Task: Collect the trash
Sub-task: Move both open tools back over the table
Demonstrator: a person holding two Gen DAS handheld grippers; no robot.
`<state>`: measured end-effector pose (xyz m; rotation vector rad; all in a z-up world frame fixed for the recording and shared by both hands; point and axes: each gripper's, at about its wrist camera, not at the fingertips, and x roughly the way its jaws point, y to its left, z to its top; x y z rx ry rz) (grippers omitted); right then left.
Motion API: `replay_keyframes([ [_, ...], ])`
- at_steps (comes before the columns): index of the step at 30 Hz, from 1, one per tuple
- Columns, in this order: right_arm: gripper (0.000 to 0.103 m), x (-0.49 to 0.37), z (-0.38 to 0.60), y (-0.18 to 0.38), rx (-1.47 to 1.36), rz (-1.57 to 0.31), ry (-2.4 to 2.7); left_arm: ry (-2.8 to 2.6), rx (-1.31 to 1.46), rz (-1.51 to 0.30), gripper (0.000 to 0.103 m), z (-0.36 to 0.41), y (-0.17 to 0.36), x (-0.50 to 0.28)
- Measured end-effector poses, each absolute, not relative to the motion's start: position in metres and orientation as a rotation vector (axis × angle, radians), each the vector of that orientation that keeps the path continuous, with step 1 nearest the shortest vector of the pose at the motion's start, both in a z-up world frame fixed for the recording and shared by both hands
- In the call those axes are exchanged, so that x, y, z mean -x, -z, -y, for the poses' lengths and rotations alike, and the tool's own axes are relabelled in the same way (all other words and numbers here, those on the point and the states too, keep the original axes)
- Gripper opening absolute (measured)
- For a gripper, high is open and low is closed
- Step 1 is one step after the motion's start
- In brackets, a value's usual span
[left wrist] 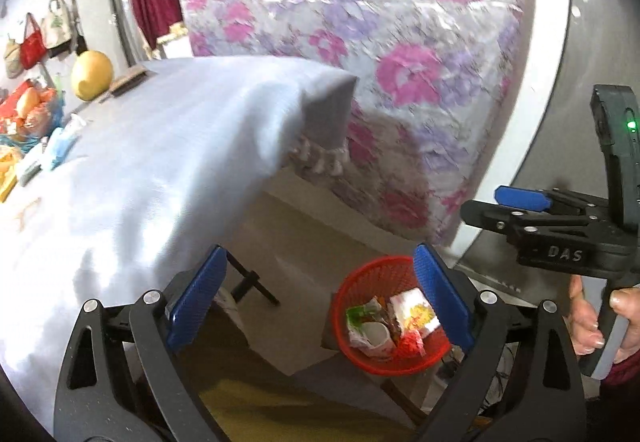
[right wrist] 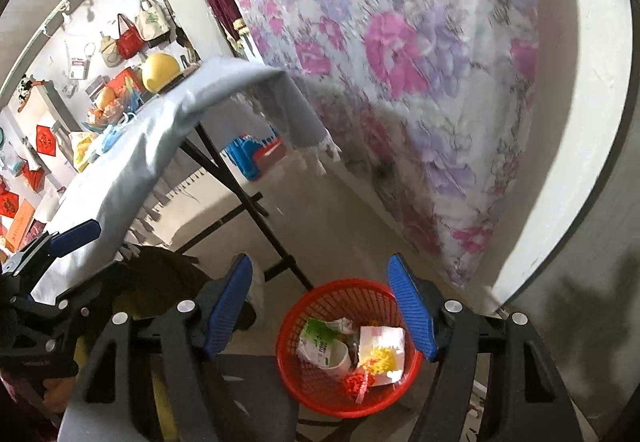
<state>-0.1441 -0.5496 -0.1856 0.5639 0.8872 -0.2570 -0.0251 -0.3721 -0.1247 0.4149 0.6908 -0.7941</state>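
Below, the round red plastic mesh wastebasket (right wrist: 348, 346) stands on the floor beside the cloth-covered folding table (right wrist: 132, 162), holding crumpled wrappers and a white paper cup (right wrist: 334, 356). I hold my right gripper (right wrist: 326, 316) above it, blue pads spread and empty. My left gripper (left wrist: 320, 296) is likewise spread wide, carrying nothing.

Trash (right wrist: 352, 350) lies in the basket (right wrist: 292, 362) on the floor, right of the table (right wrist: 132, 162)
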Motion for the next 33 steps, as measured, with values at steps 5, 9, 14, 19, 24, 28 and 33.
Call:
replay_keyframes([
  [5, 0.073, 0.120, 0.529, 0.159, -0.512, -0.859, 0.211, 0.730, -0.383, -0.638, 0.093, 0.349, 0.107, 0.009],
  [9, 0.075, 0.091, 0.506, 0.135, -0.470, -0.833, 0.166, 0.678, -0.354, -0.607, 0.094, 0.326, 0.092, -0.011],
  [14, 0.076, 0.048, 0.479, 0.112, -0.440, -0.822, 0.100, 0.623, -0.286, -0.610, 0.094, 0.293, 0.077, -0.044],
  [19, 0.077, 0.001, 0.450, 0.094, -0.407, -0.818, 0.034, 0.551, -0.223, -0.634, 0.094, 0.257, 0.068, -0.083],
  [24, 0.080, -0.052, 0.420, 0.080, -0.379, -0.821, -0.044, 0.478, -0.173, -0.668, 0.095, 0.221, 0.065, -0.118],
  [28, 0.081, -0.094, 0.394, 0.078, -0.356, -0.831, -0.105, 0.409, -0.143, -0.695, 0.095, 0.191, 0.065, -0.150],
  [33, 0.082, -0.148, 0.366, 0.083, -0.345, -0.848, -0.164, 0.341, -0.134, -0.717, 0.095, 0.163, 0.065, -0.184],
])
